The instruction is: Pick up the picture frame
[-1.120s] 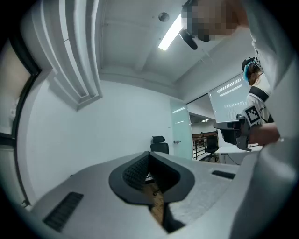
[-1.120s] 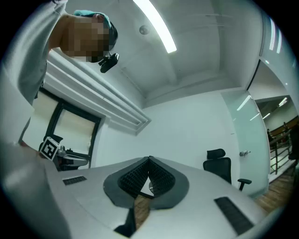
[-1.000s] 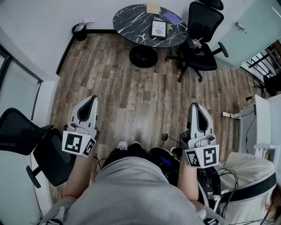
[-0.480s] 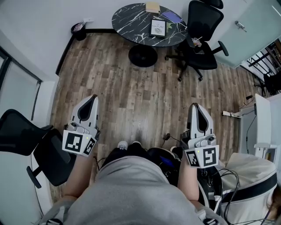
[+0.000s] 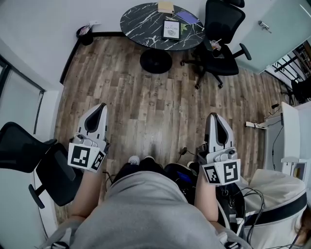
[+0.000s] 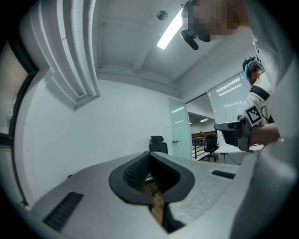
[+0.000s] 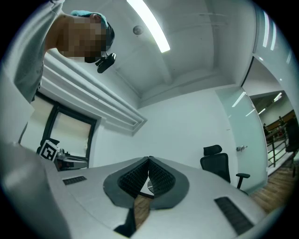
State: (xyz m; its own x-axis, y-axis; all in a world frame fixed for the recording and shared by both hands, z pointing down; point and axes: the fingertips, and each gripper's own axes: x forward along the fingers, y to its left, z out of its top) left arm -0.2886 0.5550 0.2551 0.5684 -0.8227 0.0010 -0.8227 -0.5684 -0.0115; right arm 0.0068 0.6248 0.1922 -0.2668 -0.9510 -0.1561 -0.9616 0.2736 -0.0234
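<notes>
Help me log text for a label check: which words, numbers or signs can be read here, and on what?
"NATURE", very small, so only likely: on the picture frame lying on the round table.
Cubes on the left gripper and right gripper: square black-and-white code markers, no letters or numbers.
The book beyond the frame: no print that can be read.

One round table (image 5: 146,24); on it one picture frame (image 5: 171,29), one tan book (image 5: 165,7), one purple book (image 5: 186,17); two office chairs: nearer chair (image 5: 221,29) beside the table, farther chair (image 5: 29,155) well apart.
</notes>
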